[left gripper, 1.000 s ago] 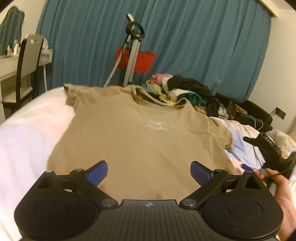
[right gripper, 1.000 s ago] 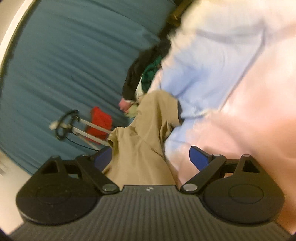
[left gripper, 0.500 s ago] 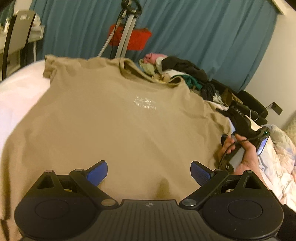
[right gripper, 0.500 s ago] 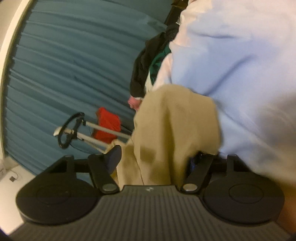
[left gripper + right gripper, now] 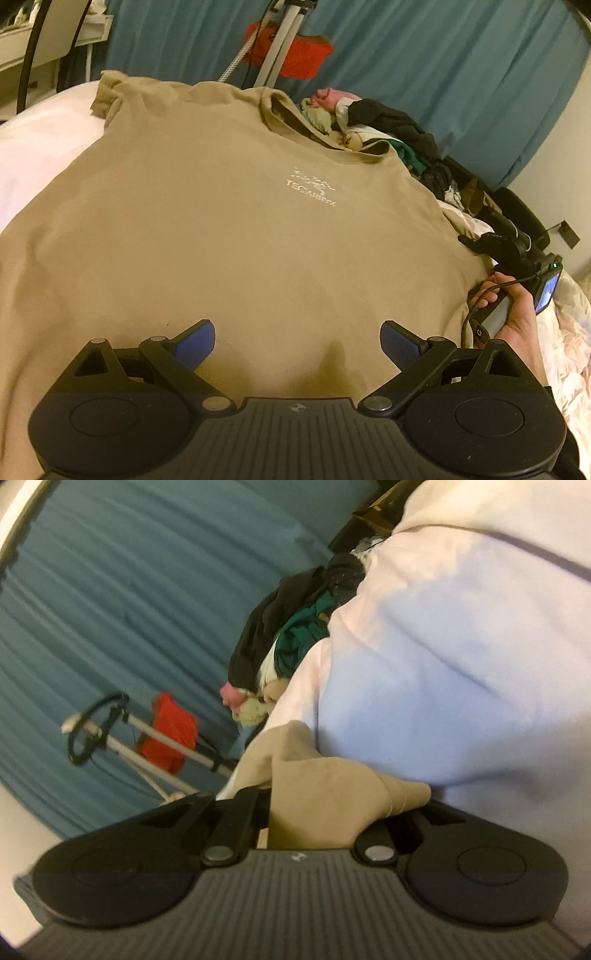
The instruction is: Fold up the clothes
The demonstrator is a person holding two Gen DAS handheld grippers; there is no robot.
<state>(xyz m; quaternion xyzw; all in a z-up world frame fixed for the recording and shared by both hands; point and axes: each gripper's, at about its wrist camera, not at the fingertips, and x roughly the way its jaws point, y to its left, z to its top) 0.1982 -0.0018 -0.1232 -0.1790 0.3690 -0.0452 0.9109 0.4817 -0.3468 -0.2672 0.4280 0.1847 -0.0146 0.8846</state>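
A tan T-shirt [image 5: 229, 229] with a small white chest print lies spread front-up on the bed. My left gripper [image 5: 297, 345] is open, hovering just above the shirt's lower middle. My right gripper [image 5: 487, 245] shows at the shirt's right edge, held by a hand. In the right wrist view it [image 5: 325, 808] is shut on the tan T-shirt's right sleeve [image 5: 332, 794], which bunches between the fingers and hides the pads.
A pile of loose clothes [image 5: 380, 129] lies beyond the collar. The bed has a pale pink sheet [image 5: 40, 136] and a light duvet [image 5: 461, 646]. Teal curtains [image 5: 424, 55], a stand with a red item [image 5: 295, 51] and a desk chair [image 5: 48, 40] lie beyond.
My right gripper closed on the shirt's right sleeve. My left gripper moved forward and lower over the shirt, staying open.
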